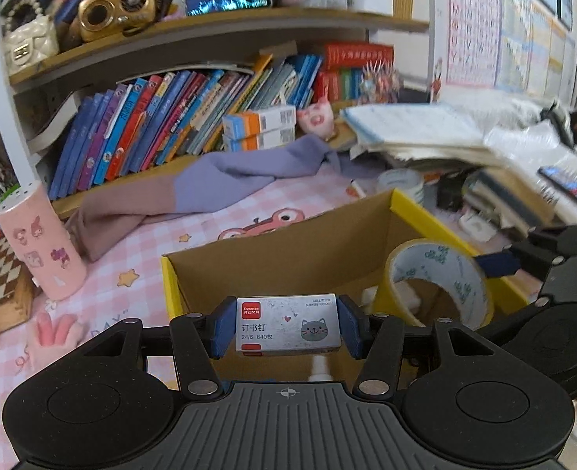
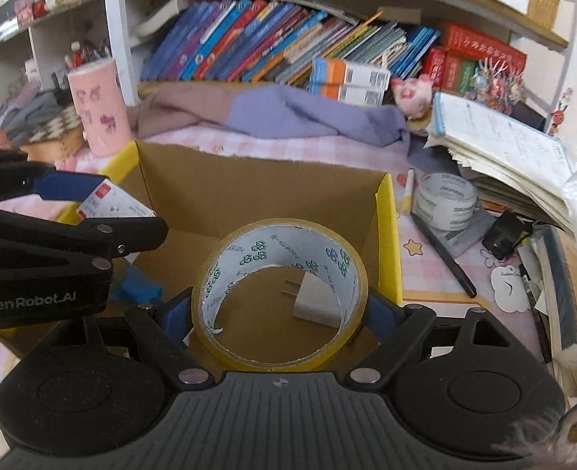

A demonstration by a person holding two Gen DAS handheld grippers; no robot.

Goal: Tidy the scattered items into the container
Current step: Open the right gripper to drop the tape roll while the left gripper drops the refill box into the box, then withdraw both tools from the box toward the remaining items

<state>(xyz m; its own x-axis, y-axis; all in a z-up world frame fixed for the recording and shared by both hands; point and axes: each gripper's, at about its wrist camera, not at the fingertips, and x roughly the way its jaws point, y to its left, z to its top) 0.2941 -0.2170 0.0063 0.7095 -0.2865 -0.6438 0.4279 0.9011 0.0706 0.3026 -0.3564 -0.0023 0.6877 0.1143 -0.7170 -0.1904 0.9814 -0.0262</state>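
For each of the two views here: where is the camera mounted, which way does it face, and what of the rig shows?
Left wrist: on the left gripper, angled down at the open yellow-edged cardboard box; its blue pads clamp a small white staple box.
Right wrist: on the right gripper, facing the same box; its pads grip a yellowish tape roll.
Shared: box, both held items, the opposite gripper, the bookshelf.

Soft, even daylight fills both wrist views, brightest at the far right, where wall charts (image 1: 484,27) wash out pale. Shadows stay faint, deepest inside the cardboard box (image 2: 257,199). Fisheye distortion bows the shelves (image 1: 218,27) and darkens the corners. Motion blur smears the stacked papers (image 1: 417,133) at right; the near foreground stays sharp.
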